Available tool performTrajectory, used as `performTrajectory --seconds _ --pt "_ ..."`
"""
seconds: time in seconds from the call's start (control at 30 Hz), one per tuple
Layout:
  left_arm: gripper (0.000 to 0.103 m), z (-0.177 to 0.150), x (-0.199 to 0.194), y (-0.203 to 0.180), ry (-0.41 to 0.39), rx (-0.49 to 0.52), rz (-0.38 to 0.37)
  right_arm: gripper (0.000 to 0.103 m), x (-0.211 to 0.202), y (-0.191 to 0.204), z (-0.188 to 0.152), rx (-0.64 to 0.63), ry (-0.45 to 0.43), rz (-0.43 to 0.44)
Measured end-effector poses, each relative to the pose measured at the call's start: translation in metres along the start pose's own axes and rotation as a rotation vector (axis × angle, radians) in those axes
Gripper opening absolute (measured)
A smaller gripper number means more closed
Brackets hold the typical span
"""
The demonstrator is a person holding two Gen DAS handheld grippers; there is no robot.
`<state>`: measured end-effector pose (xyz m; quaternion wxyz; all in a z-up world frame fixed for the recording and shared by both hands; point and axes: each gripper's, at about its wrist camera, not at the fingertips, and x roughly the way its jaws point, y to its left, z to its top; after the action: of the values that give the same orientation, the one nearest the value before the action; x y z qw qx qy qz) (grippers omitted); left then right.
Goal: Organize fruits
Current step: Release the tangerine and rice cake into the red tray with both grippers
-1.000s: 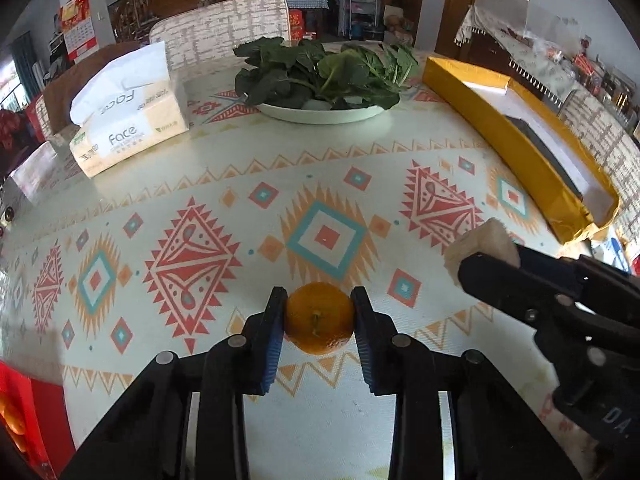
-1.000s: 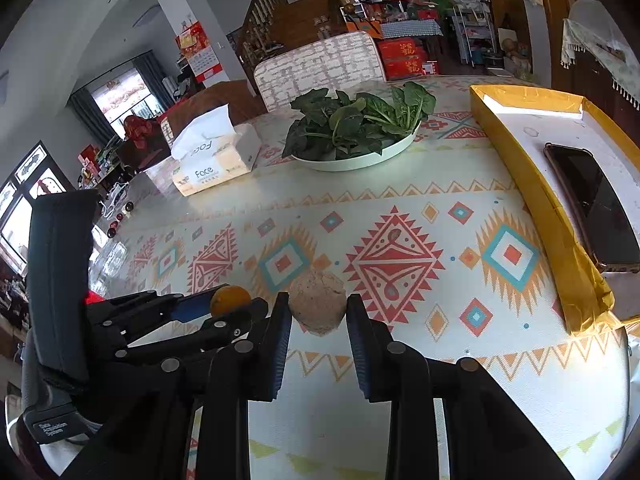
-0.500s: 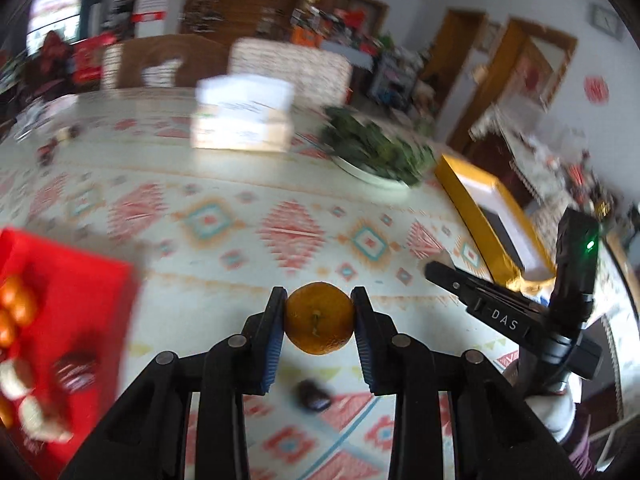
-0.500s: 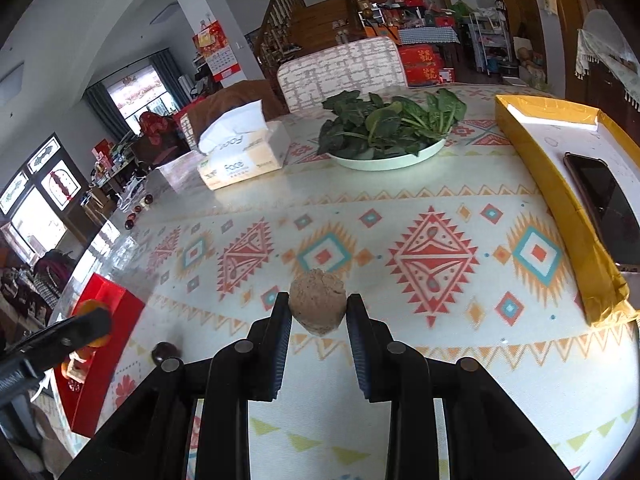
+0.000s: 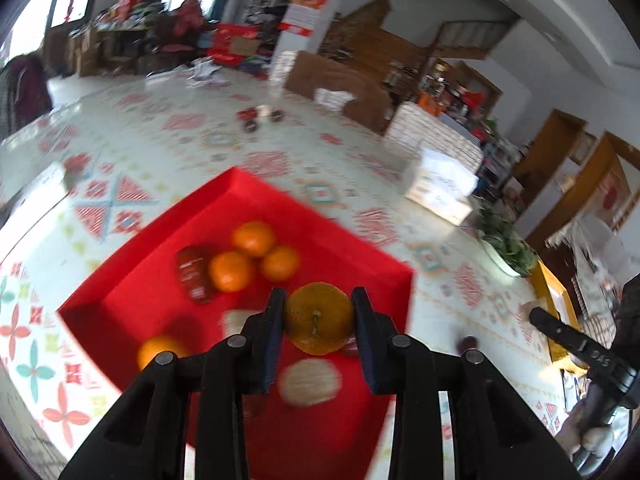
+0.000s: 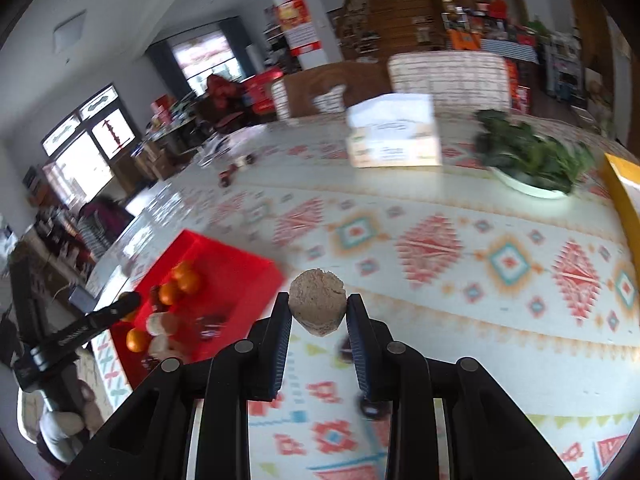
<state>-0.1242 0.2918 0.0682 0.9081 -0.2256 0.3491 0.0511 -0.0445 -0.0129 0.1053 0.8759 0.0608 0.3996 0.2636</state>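
— What's the left tool [image 5: 319, 316] got?
— An orange [image 5: 319, 317], pinched between both pads, hanging over the near part of the red tray [image 5: 120, 286].
— And in the tray?
— A pale round fruit [image 5: 310, 383] just under the tool, one loose orange at the left, then three oranges [image 5: 253, 255] bunched further in beside a dark red packet [image 5: 194, 275].
— The right tool [image 6: 318, 312]?
— Clamped on a rough brown fruit [image 6: 317, 300], above the patterned bench [image 6: 460, 312], off to the tray's right.
— Anything beyond?
— A tissue box [image 6: 394, 138] mid-bench, a plate of greens [image 6: 530, 160] to its right, a yellow box [image 6: 624, 184] at the edge. It's blurred, so the small dark bits on the cloth I can't name.
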Motion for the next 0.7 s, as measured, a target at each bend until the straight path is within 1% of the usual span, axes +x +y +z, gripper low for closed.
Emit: performTrajectory --seconds 0.1,0.2,0.33,0.4,0.6,0.63,0.67,0.7 --pt "0.032 -0.002 0.002 0.018 0.006 -0.012 0.016 0.031 0.023 0.033 0.001 -0.032 0.047 0.039" --pt "0.032 -0.005 0.003 0.031 0.012 -0.018 0.014 0.031 0.053 0.064 0.004 -0.073 0.095 0.060" --pt "0.032 -0.008 0.010 0.036 0.030 -0.012 0.004 0.031 0.088 0.094 0.003 -0.103 0.155 0.072" --pt "0.032 -0.009 0.014 0.040 0.038 -0.012 0.003 0.031 0.106 0.105 0.003 -0.107 0.188 0.077" --pt "0.032 -0.008 0.016 0.049 0.046 -0.025 -0.004 0.031 0.138 0.119 0.001 -0.126 0.244 0.061" --pt "0.035 -0.007 0.016 0.050 0.045 -0.026 -0.006 0.031 0.142 0.121 0.001 -0.132 0.249 0.057" --pt "0.041 -0.007 0.014 0.051 0.042 -0.027 -0.010 0.031 0.144 0.123 0.000 -0.136 0.251 0.054" --pt "0.045 -0.006 0.012 0.051 0.037 -0.028 -0.011 0.031 0.146 0.123 0.000 -0.136 0.248 0.053"
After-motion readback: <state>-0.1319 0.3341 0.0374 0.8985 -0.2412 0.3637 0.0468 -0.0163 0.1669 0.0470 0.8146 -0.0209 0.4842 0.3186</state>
